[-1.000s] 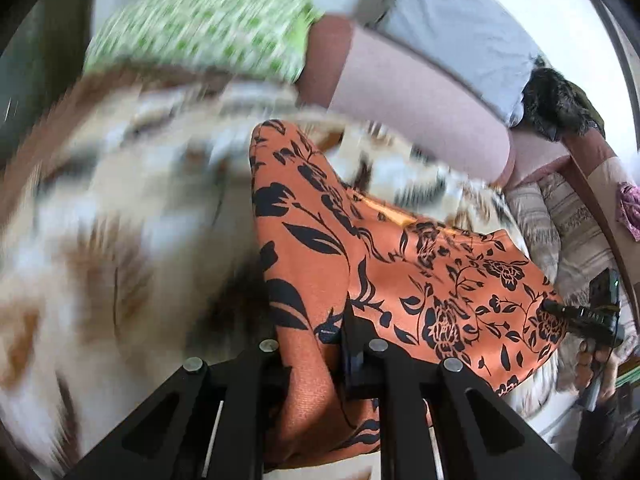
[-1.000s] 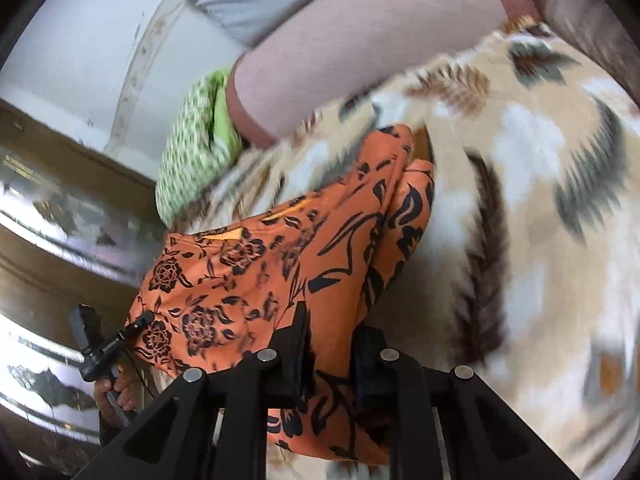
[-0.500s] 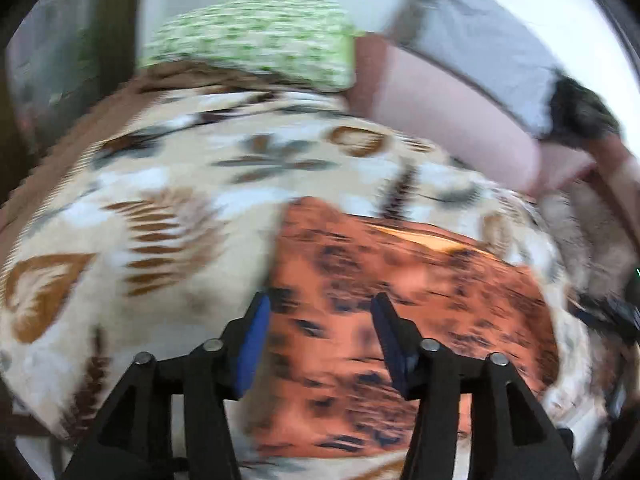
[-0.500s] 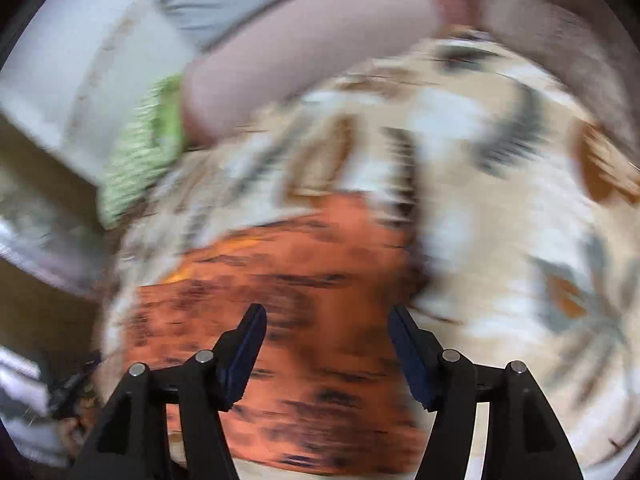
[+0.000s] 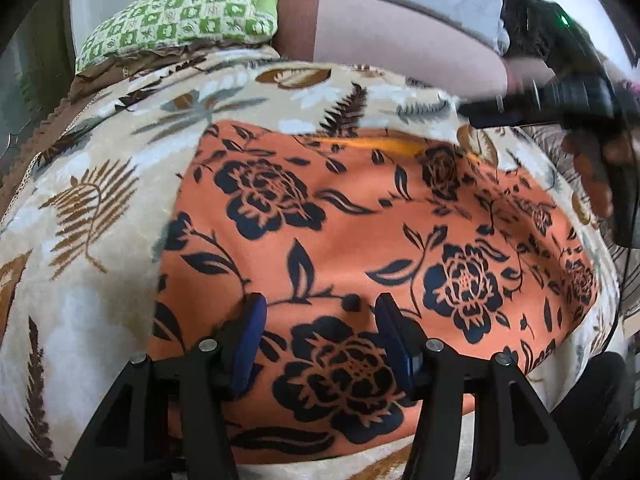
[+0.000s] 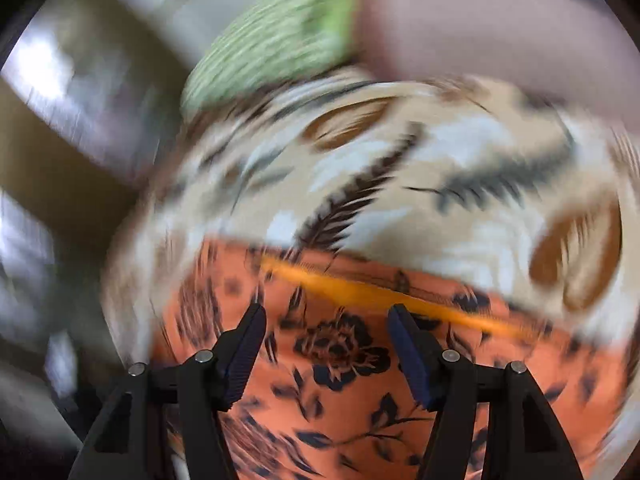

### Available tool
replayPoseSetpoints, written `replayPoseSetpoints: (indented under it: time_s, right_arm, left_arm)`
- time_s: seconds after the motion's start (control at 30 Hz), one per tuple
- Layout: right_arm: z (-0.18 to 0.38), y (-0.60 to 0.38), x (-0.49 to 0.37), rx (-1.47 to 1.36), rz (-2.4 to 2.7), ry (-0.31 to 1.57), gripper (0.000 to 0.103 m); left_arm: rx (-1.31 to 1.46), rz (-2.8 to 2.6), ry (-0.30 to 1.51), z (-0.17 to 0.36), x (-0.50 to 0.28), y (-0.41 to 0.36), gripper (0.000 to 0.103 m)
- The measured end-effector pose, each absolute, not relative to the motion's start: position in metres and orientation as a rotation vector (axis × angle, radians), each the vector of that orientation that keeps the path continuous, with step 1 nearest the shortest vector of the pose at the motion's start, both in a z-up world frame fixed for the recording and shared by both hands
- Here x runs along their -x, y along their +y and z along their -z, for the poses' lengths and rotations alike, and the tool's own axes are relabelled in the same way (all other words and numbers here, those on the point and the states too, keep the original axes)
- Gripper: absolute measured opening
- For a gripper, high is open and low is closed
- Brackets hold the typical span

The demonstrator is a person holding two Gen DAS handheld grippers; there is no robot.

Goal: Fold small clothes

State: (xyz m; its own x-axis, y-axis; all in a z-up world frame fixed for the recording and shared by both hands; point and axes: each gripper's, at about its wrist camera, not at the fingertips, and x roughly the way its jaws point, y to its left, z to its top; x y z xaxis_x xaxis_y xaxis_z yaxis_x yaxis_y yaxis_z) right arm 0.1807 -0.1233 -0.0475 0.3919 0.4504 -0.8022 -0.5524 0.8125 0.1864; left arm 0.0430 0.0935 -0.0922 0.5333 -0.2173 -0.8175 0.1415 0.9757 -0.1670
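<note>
Since the orange cloth garment with black flower print [image 5: 360, 240] is thin, soft and light, it should drape and wrinkle rather than hold a shape, and a pinch on one layer may well drag the layer under it too. It lies flat, seemingly folded over, on the cream fleece blanket with brown and grey leaf print [image 5: 100, 200] covering the bed, with bare blanket on the left and far sides. Best holds look like corners or the hemmed far edge, where a lighter orange band [image 6: 360, 290] shows; mid-panel grabs would just bunch it. Left hand-held gripper [image 5: 318, 318] sits over the near part of the garment, jaws apart, nothing pinched. Right hand-held gripper [image 6: 326, 332] likewise has jaws spread over the cloth near that far band, holding nothing; seen from the left wrist camera it's at far right with fingers of a hand [image 5: 596, 176] round the handle. Hard to read: right wrist view is badly motion-blurred, so edges and layer count there are guesswork. Near hem is cut off behind the gripper frames. Can't tell garment type. Green-and-white checked pillow [image 5: 180, 12] and pink bolster [image 5: 400, 40] lie at the far end.
</note>
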Motion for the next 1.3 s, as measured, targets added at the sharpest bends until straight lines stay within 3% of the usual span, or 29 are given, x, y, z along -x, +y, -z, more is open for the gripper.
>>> replayPoseSetpoints:
  time_s: [0.07,0.23,0.3,0.33,0.4,0.43,0.63,0.83,0.93,1.1,1.17,1.3]
  right_arm:
    - [0.055,-0.110,-0.178,0.305,-0.671,0.958,0.067]
    - [0.091,-0.105,-0.206,0.395,-0.762,1.033,0.065]
    - [0.104,-0.103,-0.217,0.419,-0.794,1.067,0.059]
    - [0.107,-0.101,-0.218,0.425,-0.799,1.085,0.039]
    - [0.108,-0.104,-0.223,0.402,-0.803,1.109,0.028]
    - [0.106,-0.105,-0.224,0.392,-0.802,1.116,0.006]
    - [0.075,-0.118,-0.227,0.377,-0.738,0.980,0.006]
    - [0.110,-0.124,-0.243,0.271,-0.671,1.007,0.009]
    - [0.092,-0.150,-0.238,0.109,-0.628,0.958,0.012]
    - [0.069,-0.220,-0.213,-0.205,-0.610,0.973,0.012]
    - [0.082,-0.245,-0.197,-0.337,-0.643,1.044,0.012]
    - [0.142,-0.296,-0.191,-0.343,-0.366,1.182,0.012]
  left_arm:
    - [0.107,0.218,0.995,0.096,-0.043,0.102,0.057]
    - [0.069,0.229,0.978,0.101,-0.041,0.097,0.057]
    - [0.074,0.237,0.976,0.101,-0.041,0.099,0.057]
    - [0.084,0.240,0.977,0.101,-0.042,0.100,0.057]
    - [0.102,0.241,0.979,0.101,-0.045,0.102,0.057]
    - [0.109,0.242,0.979,0.101,-0.046,0.103,0.057]
    - [0.102,0.235,0.976,0.100,-0.046,0.102,0.057]
    - [0.161,0.257,0.941,0.072,-0.061,0.097,0.057]
    - [0.172,0.228,0.884,0.058,-0.081,0.097,0.067]
    - [0.057,-0.019,1.093,0.113,-0.138,0.111,0.071]
    - [0.076,-0.013,1.058,0.111,-0.137,0.116,0.071]
    - [0.068,-0.010,1.062,0.110,-0.138,0.116,0.072]
